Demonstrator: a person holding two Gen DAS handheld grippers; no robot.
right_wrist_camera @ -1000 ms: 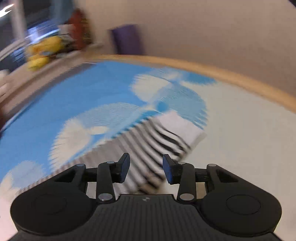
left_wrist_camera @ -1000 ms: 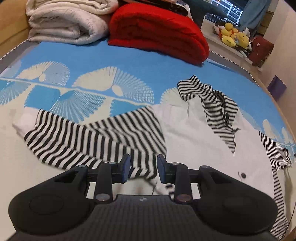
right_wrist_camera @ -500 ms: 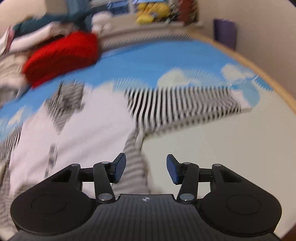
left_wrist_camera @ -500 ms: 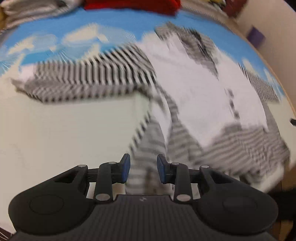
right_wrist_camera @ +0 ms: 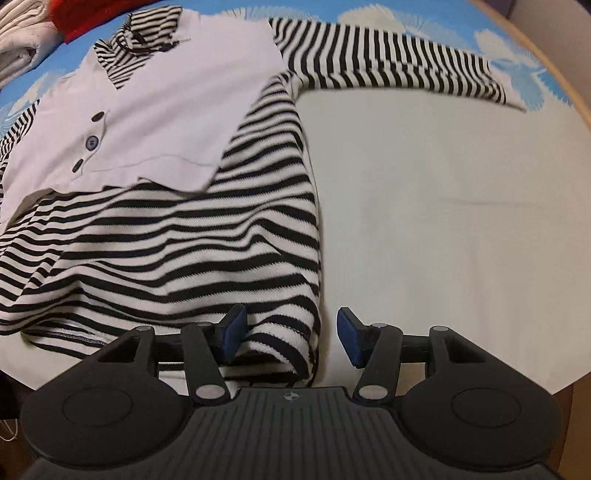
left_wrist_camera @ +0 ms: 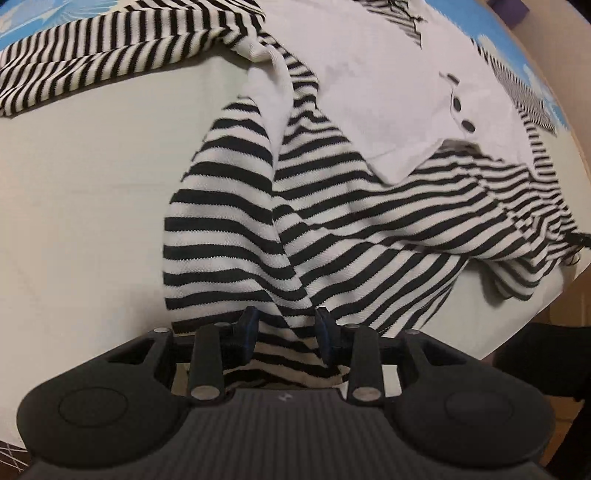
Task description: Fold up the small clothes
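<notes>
A black-and-white striped top with a white buttoned front panel lies spread on the bed. In the left wrist view its striped hem runs down between the jaws of my left gripper, which stands open around the fabric. In the right wrist view the top fills the left half, one striped sleeve stretched to the right. My right gripper is open, the hem's lower right corner lying between its jaws.
The bed sheet is pale near me and blue with white fan patterns further back. A red folded blanket and a white one lie at the far left. The bed's wooden edge curves along the right.
Both grippers swung from the sleeves and upper part of the top down to its hem. The right gripper's jaws opened wider. The hem now lies between each pair of jaws.
</notes>
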